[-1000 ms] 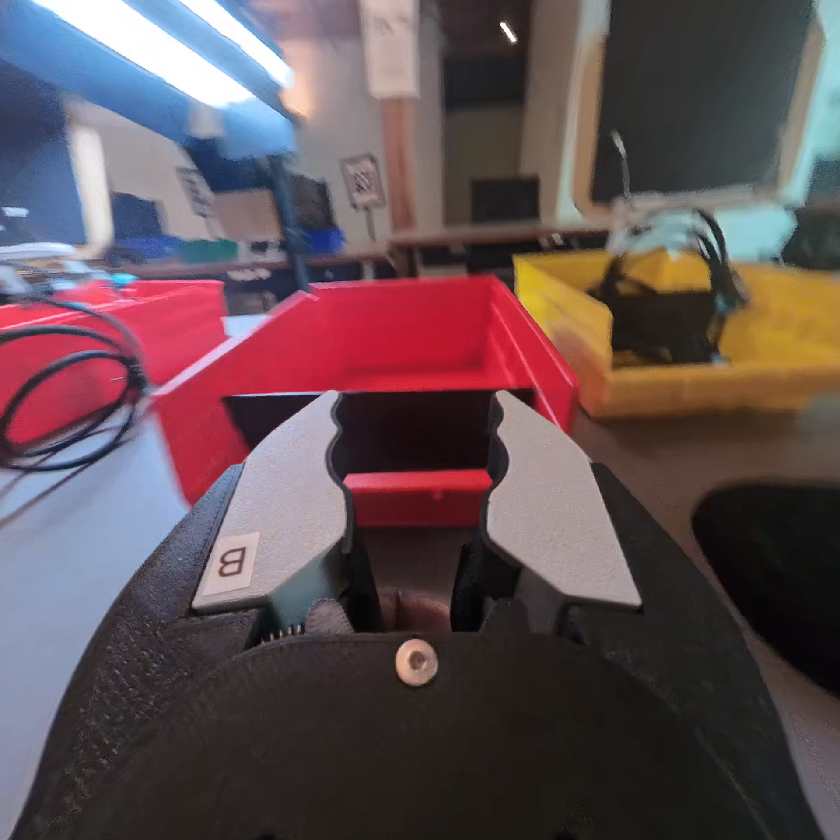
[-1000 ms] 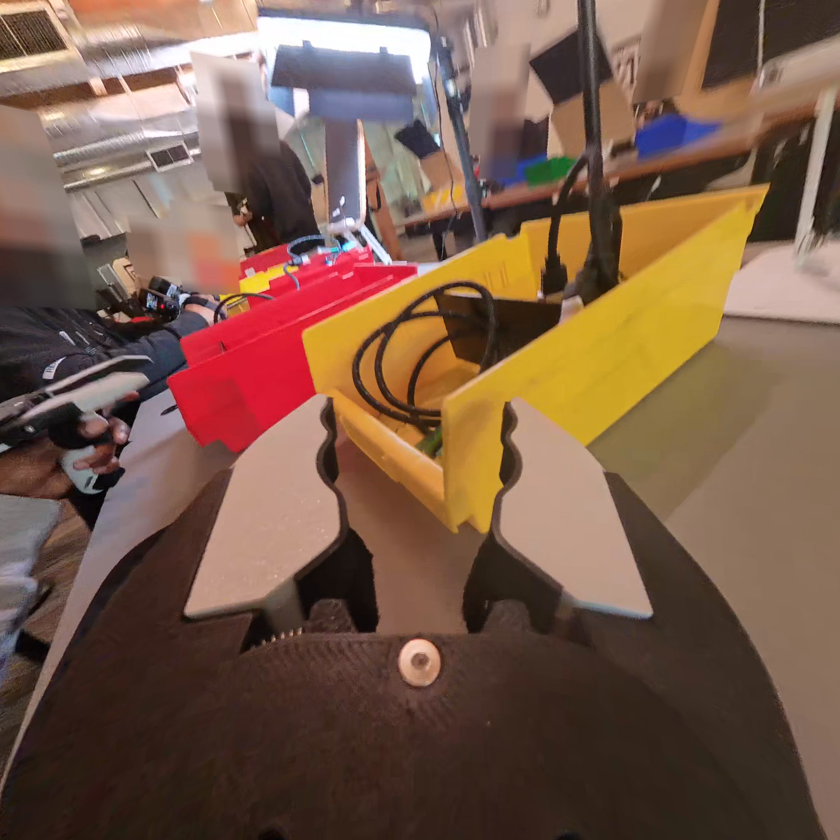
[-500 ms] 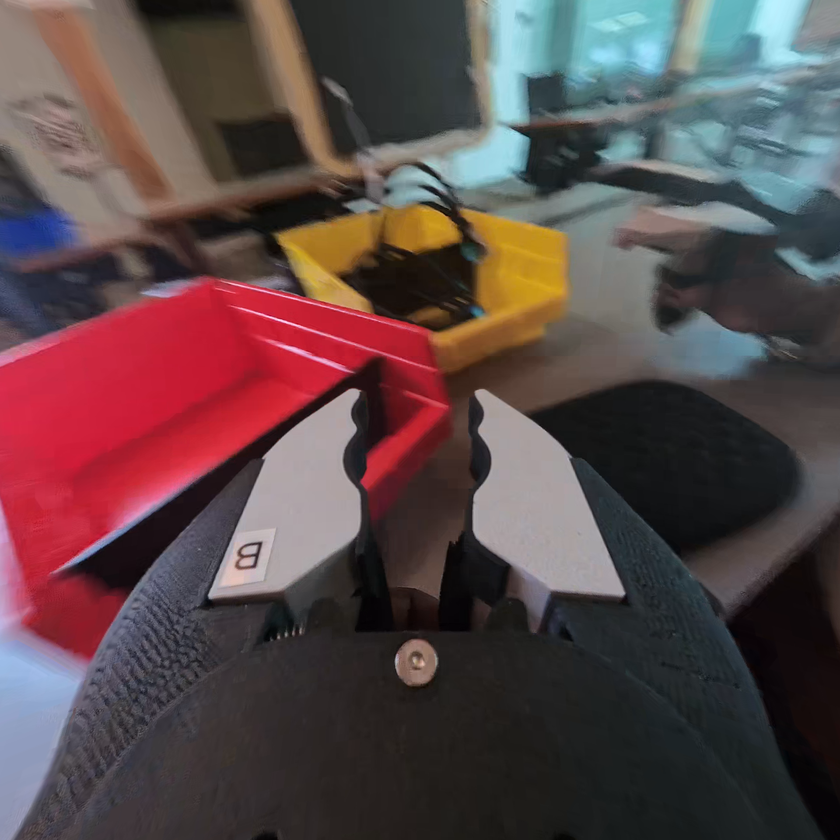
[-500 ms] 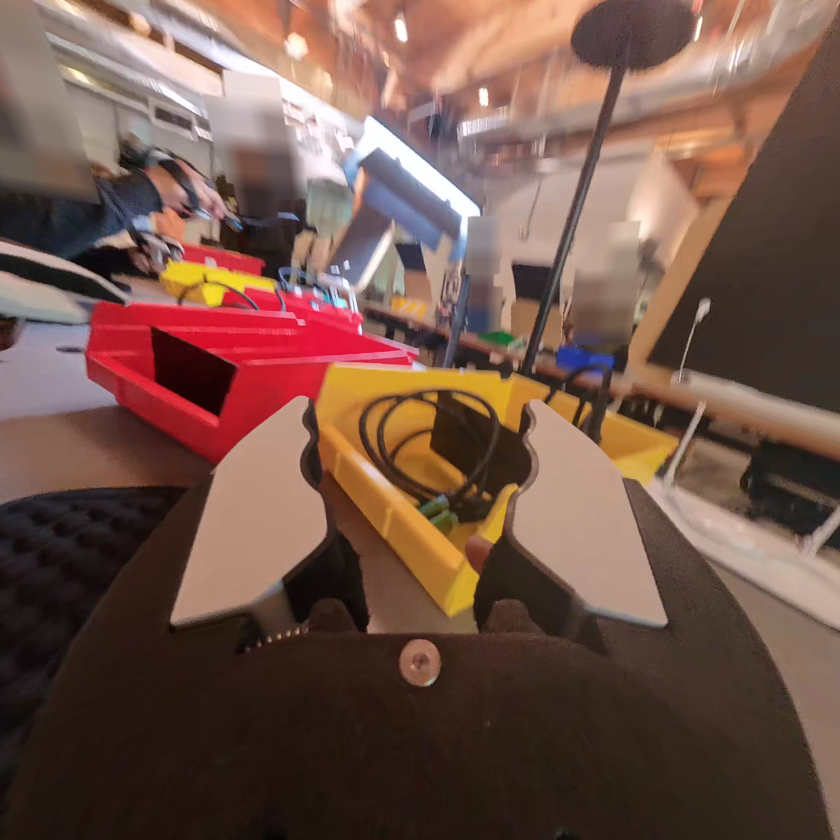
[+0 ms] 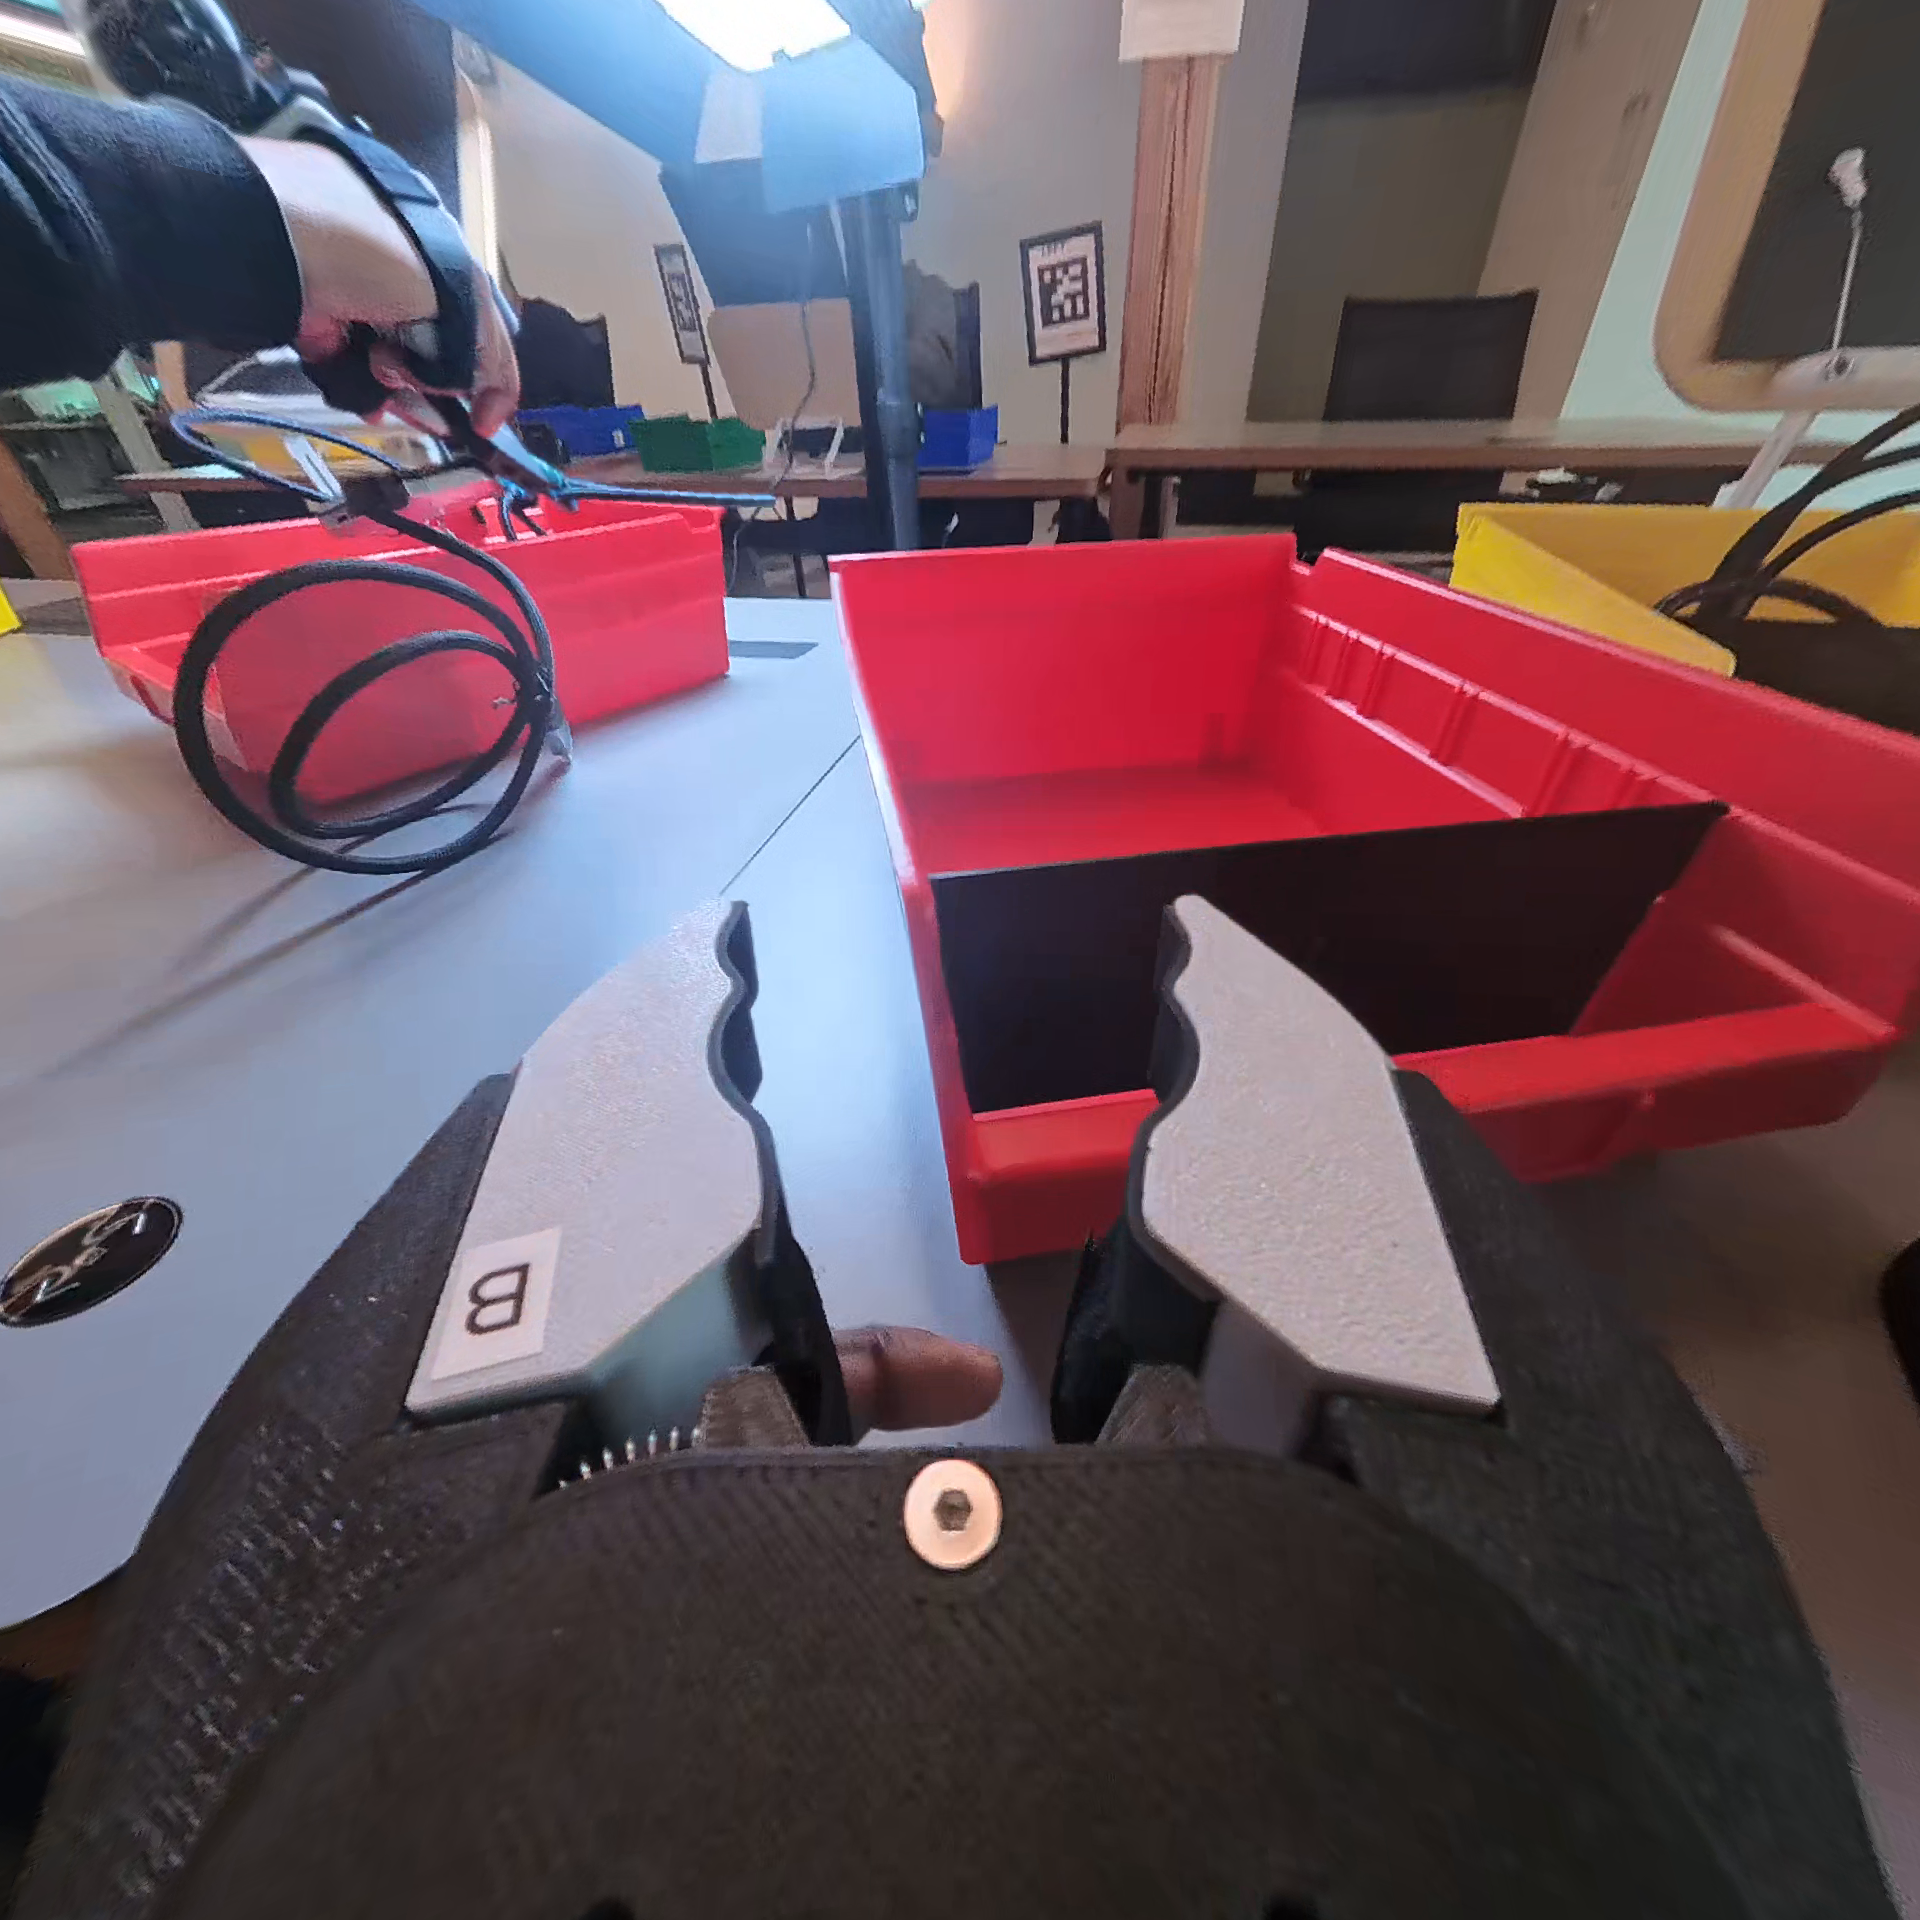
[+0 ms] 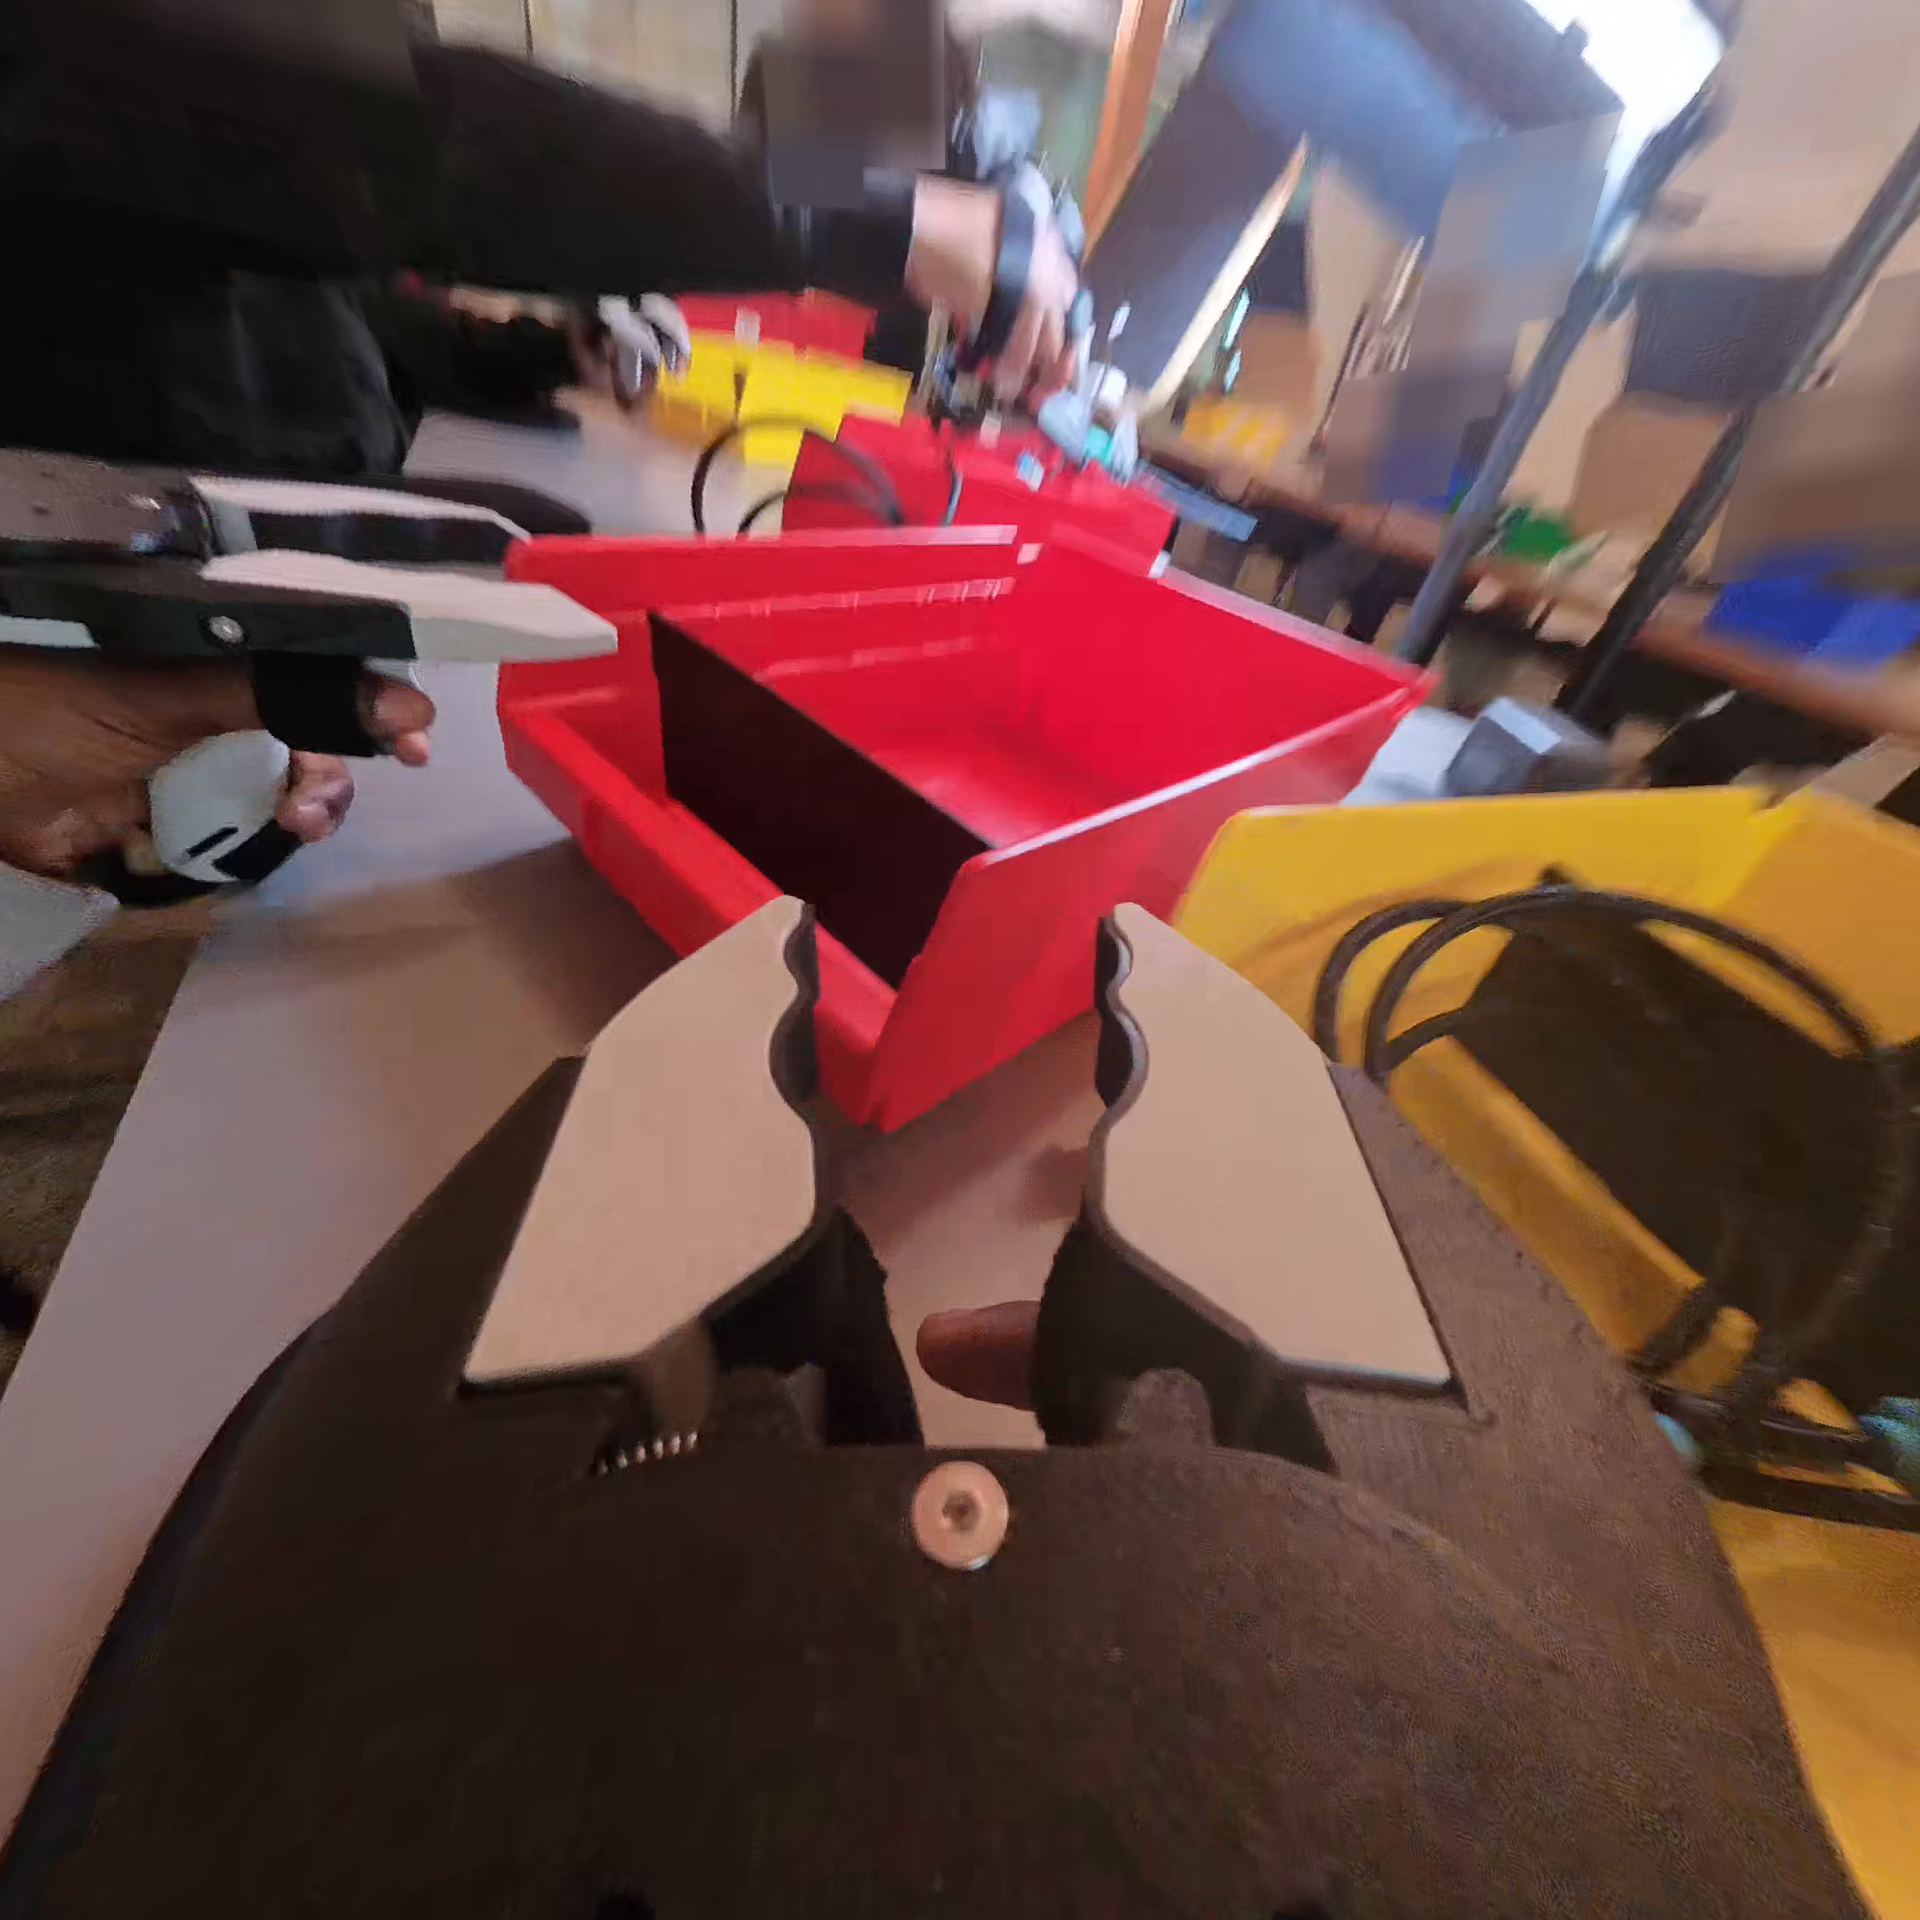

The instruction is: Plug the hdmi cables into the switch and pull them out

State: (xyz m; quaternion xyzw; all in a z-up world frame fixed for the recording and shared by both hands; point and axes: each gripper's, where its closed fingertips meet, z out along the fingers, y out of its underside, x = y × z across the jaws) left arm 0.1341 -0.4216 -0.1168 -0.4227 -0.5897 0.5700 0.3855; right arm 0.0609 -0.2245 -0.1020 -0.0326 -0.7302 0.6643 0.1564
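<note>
Left gripper [image 5: 954,1003]: lower centre of its view, fingers spread wide, nothing between them, above the grey table [image 5: 312,1039]. Red bin [image 5: 1351,831]: centre right, open-topped, crossed by a black divider [image 5: 1299,925]. Second red bin [image 5: 623,603]: upper left, with a coiled black cable [image 5: 353,727] looped in front of it; another person's hand [image 5: 405,312] holds a tool above. Right gripper [image 6: 951,1013]: lower centre of its view, fingers moderately apart, holding nothing. Yellow bin [image 6: 1455,883]: right edge of the right wrist view, holding black hdmi cables [image 6: 1558,935] coiled over a dark box, probably the switch; just beside the red bin.
</note>
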